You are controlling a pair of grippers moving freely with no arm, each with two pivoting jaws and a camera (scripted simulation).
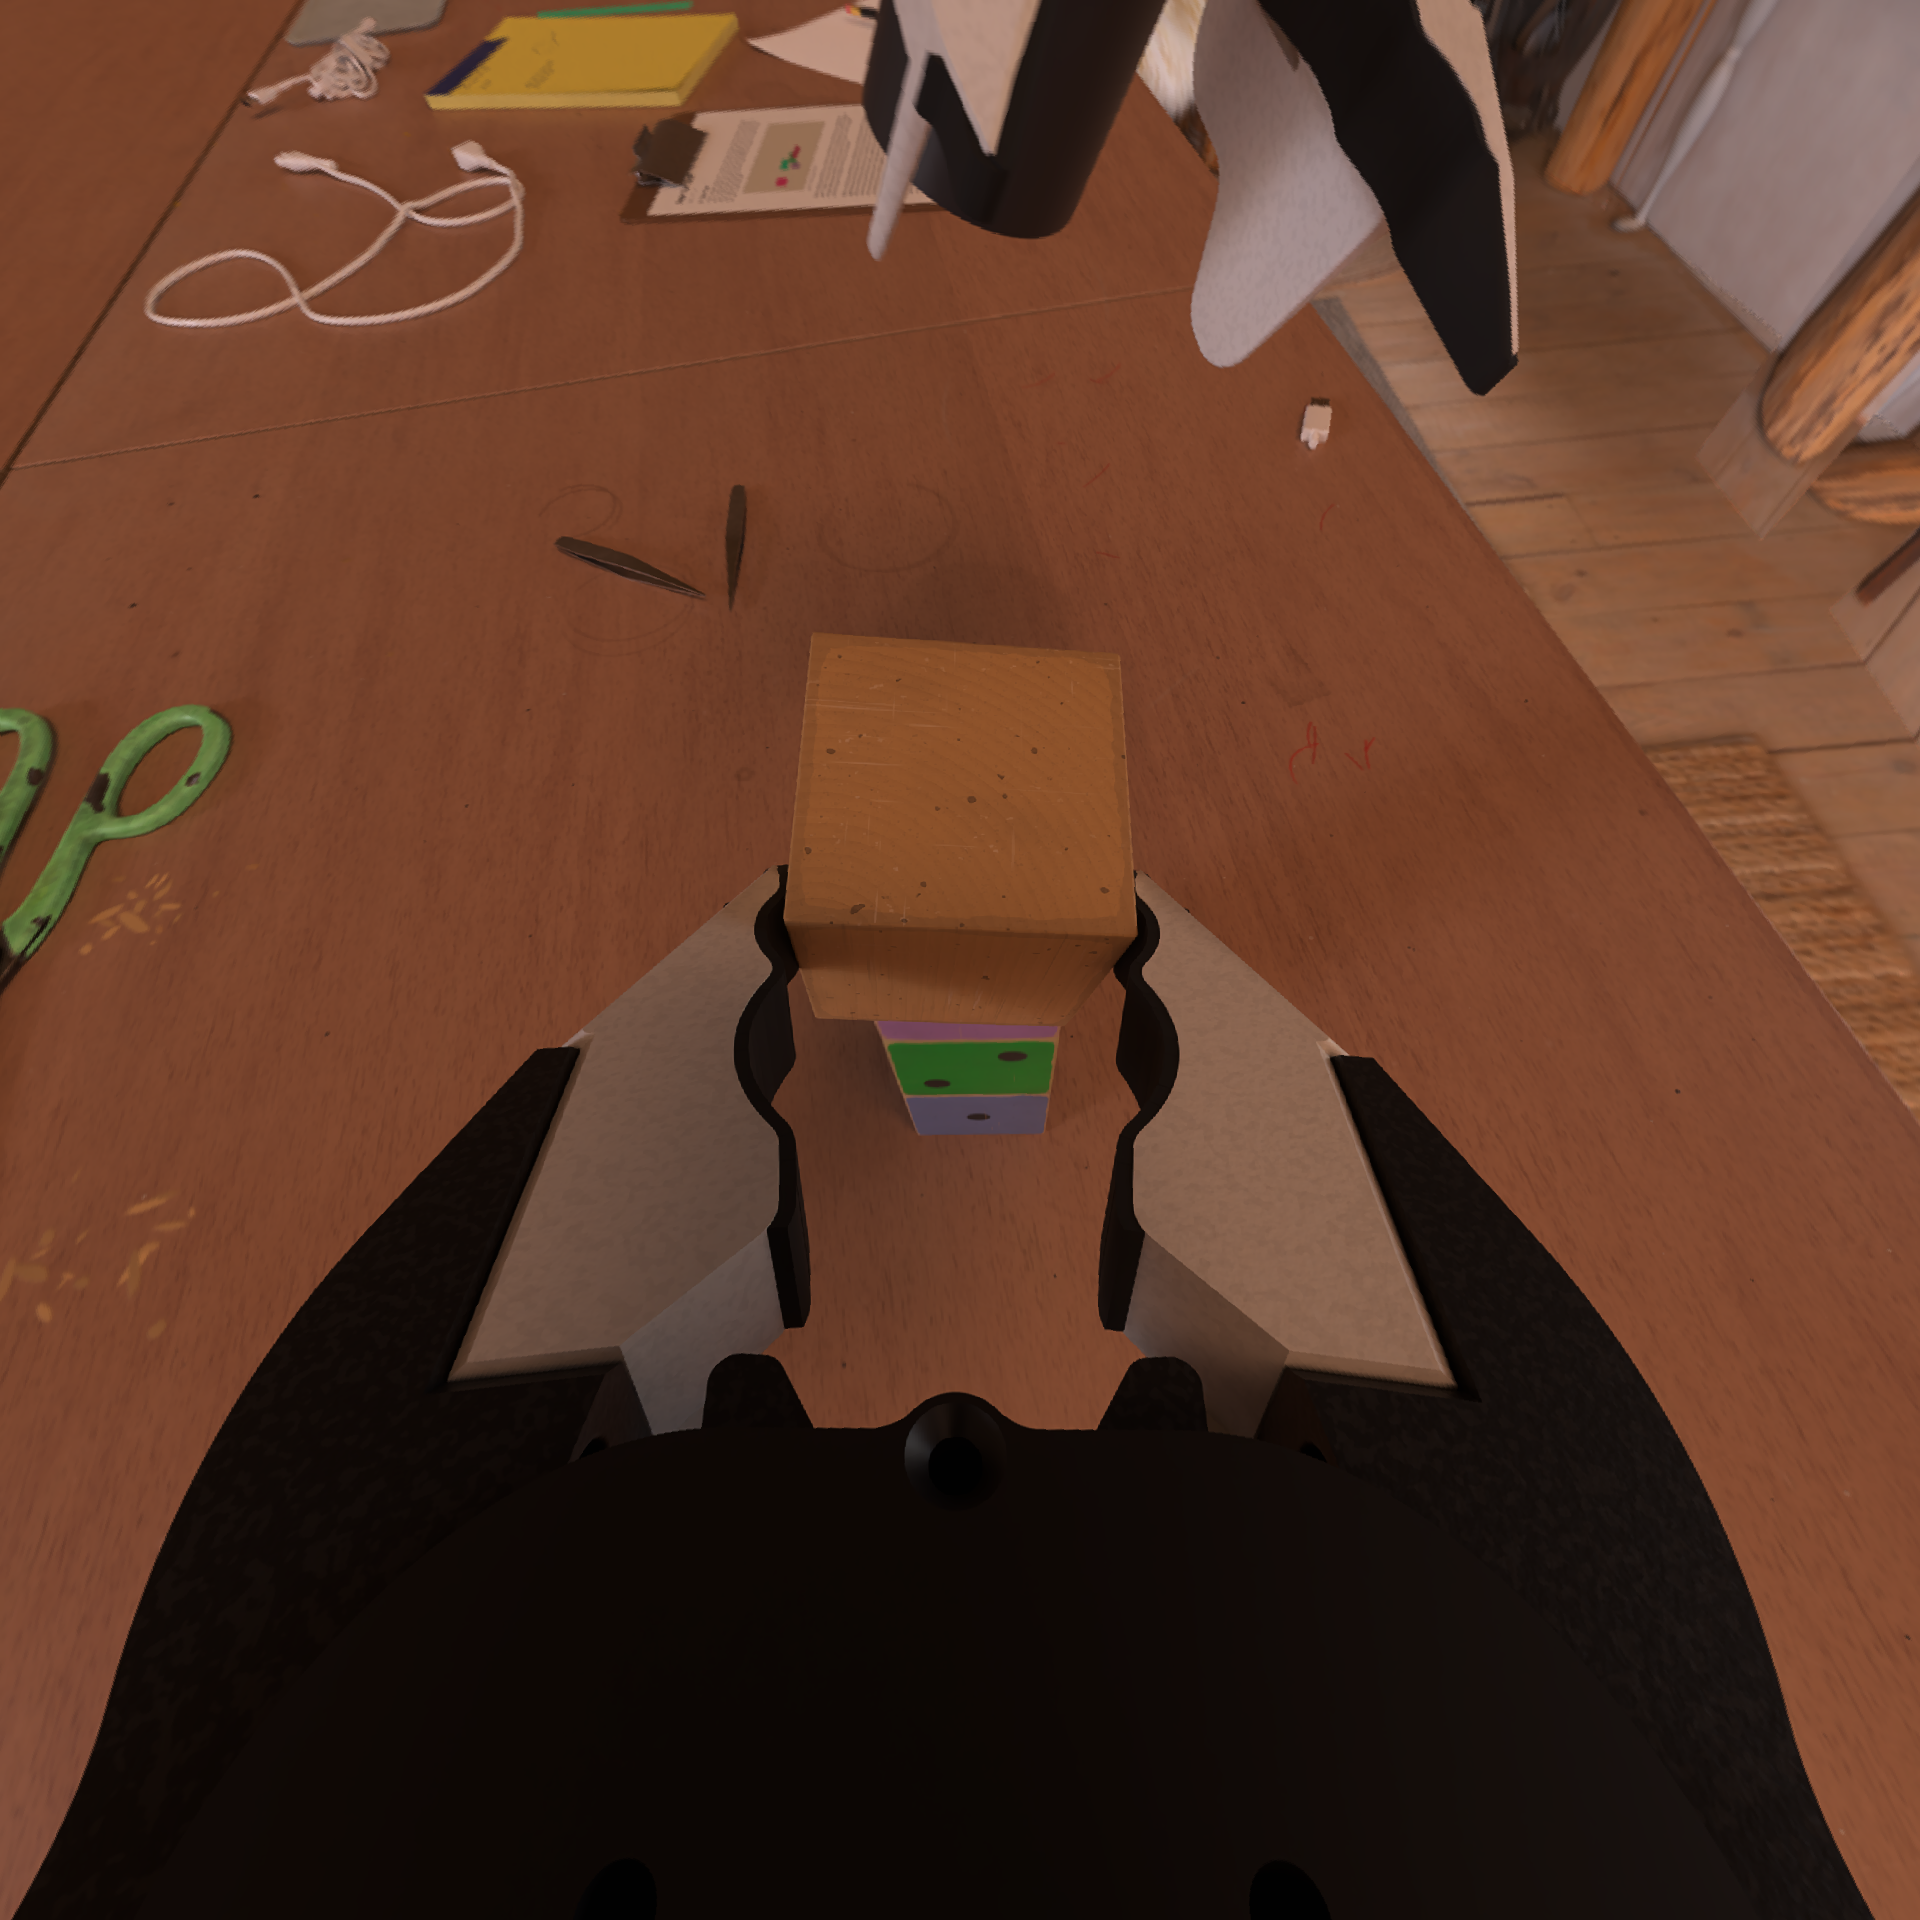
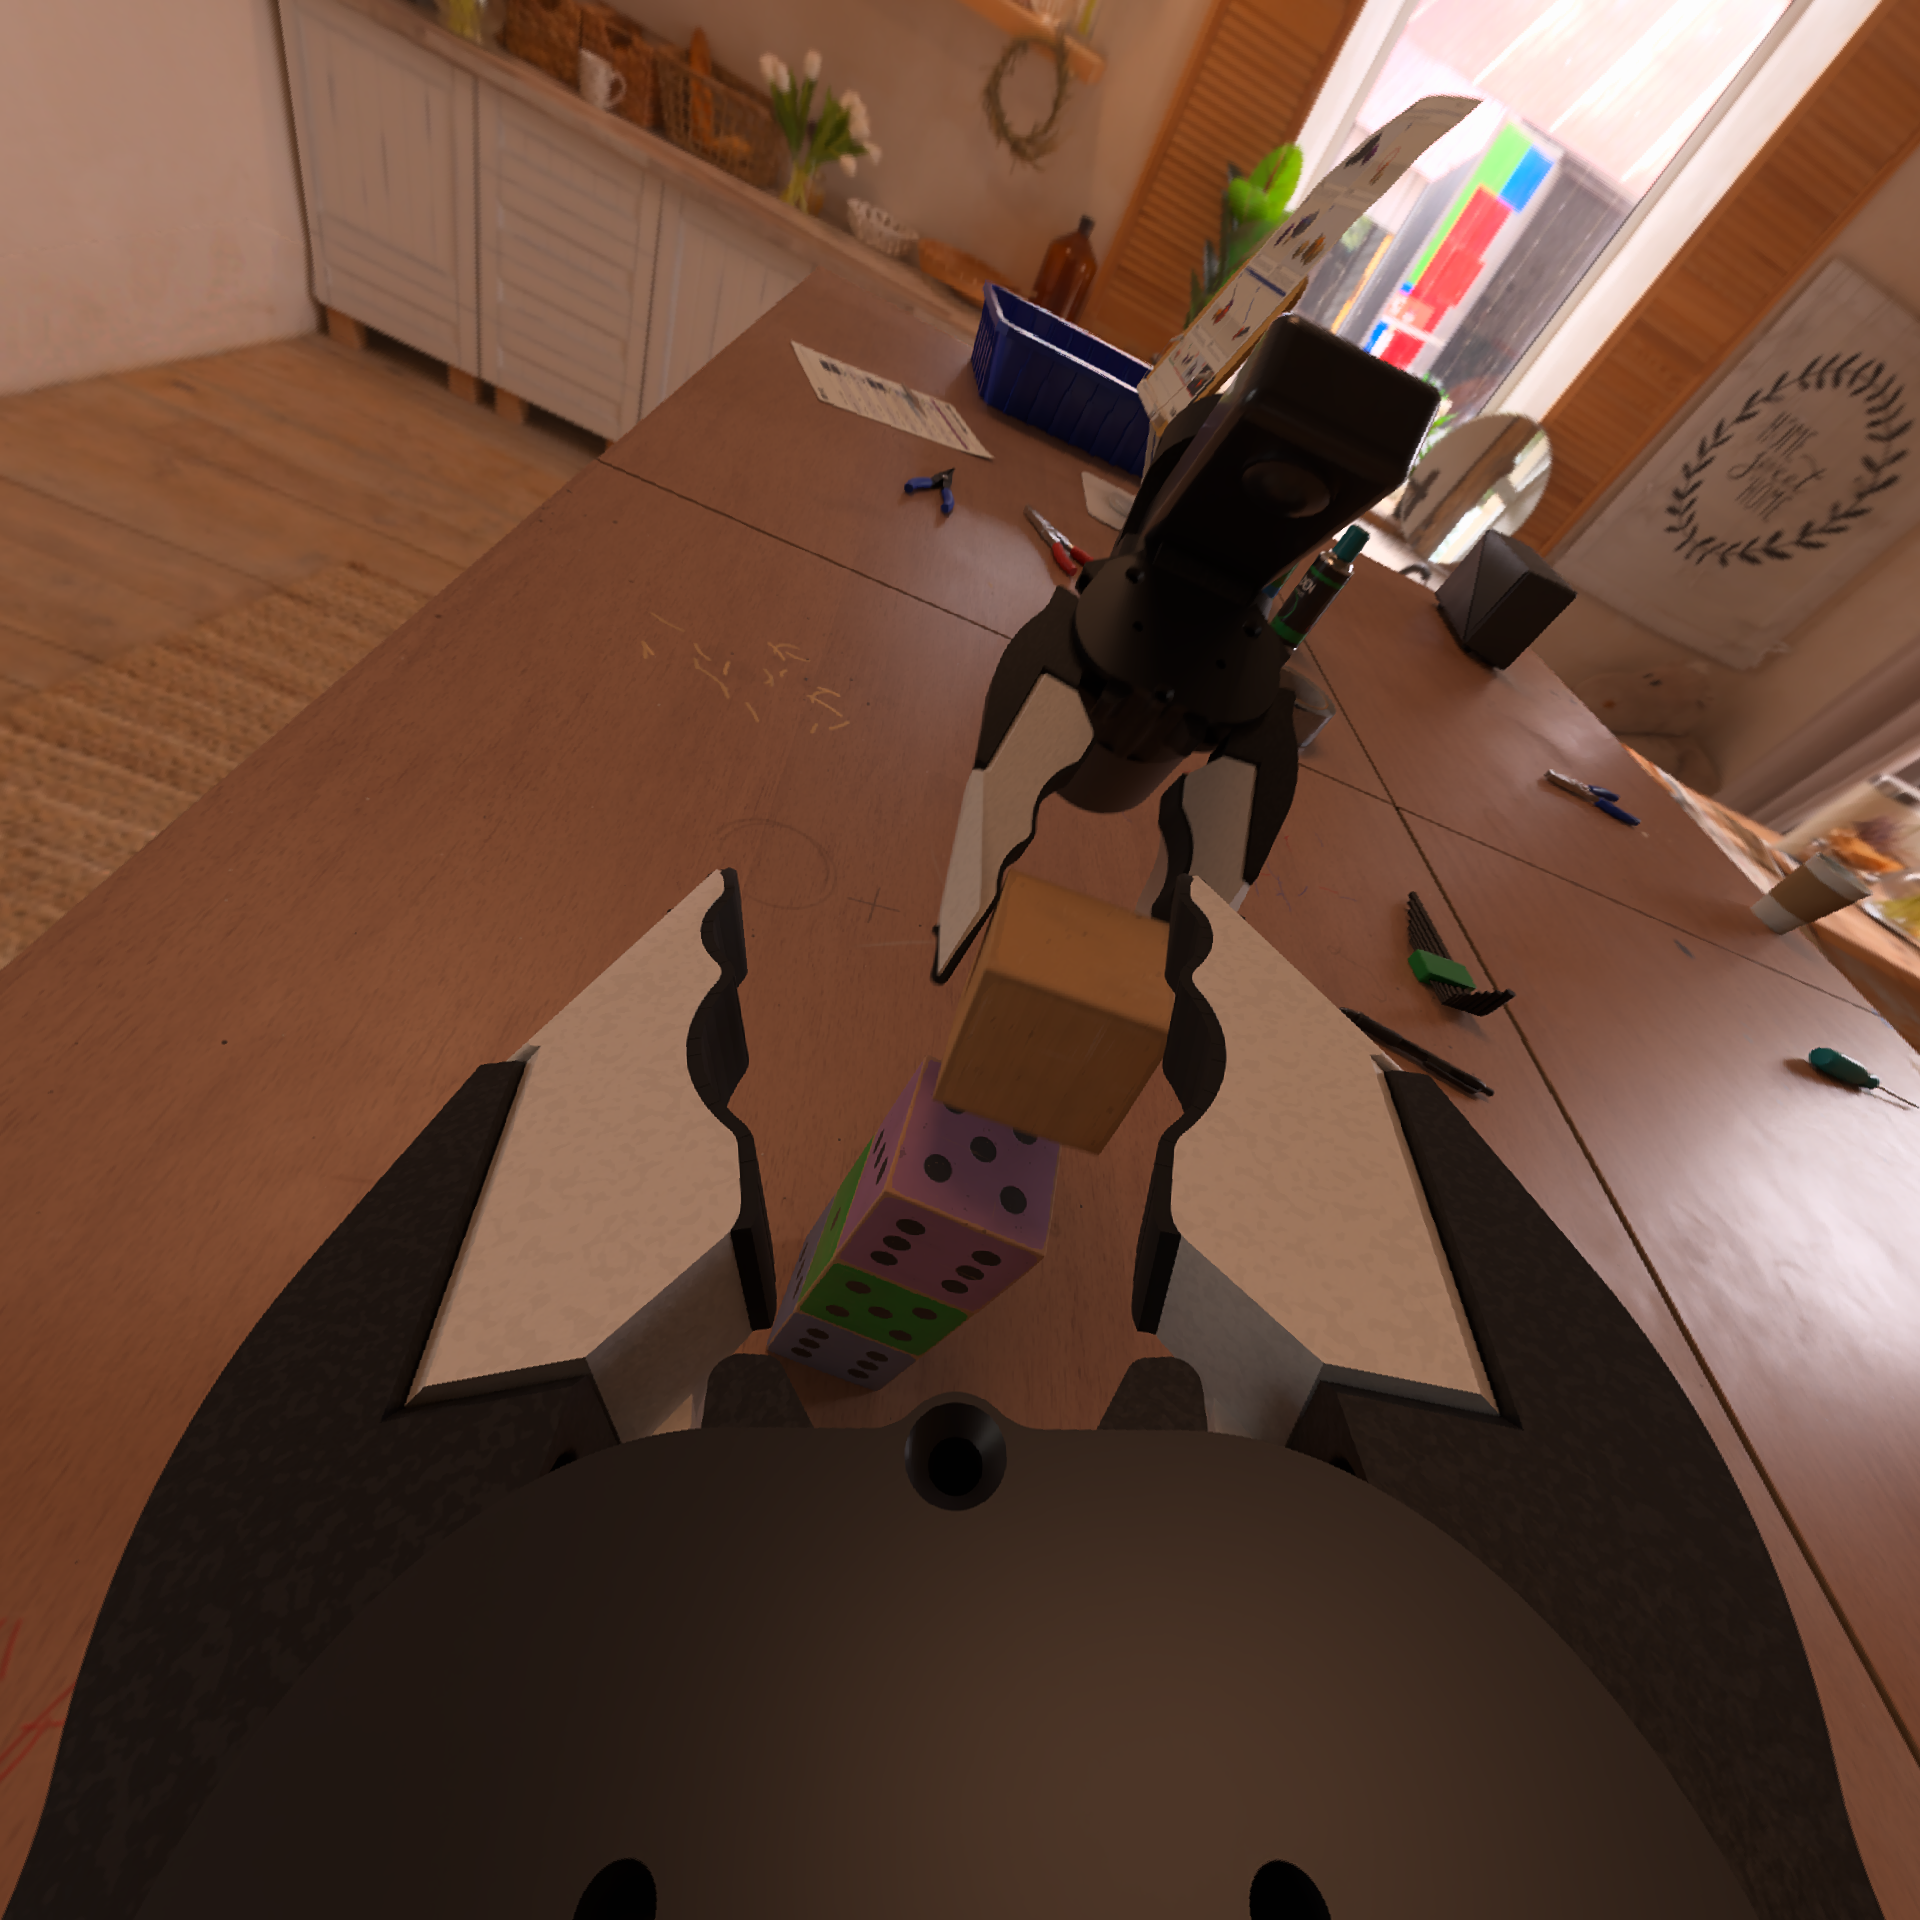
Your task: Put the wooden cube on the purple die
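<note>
My left gripper (image 1: 958,894) is shut on the wooden cube (image 1: 961,790), with its fingertips on the cube's two sides. Straight below the cube stands a stack of three dice: a purple die (image 1: 966,1031) on top, a green die (image 1: 971,1065), and a bluish die (image 1: 977,1117). In the right wrist view the wooden cube (image 2: 1060,1018) hangs just over the far side of the purple die (image 2: 966,1164); I cannot tell if they touch. My right gripper (image 2: 961,888) is open and empty, above the stack.
On the brown table (image 1: 1351,935) lie green scissors (image 1: 104,810), black tweezers (image 1: 634,566), a white cable (image 1: 343,249), a yellow notebook (image 1: 582,62) and a clipboard (image 1: 769,166). A blue bin (image 2: 1060,384) and a hex key set (image 2: 1444,966) lie farther off.
</note>
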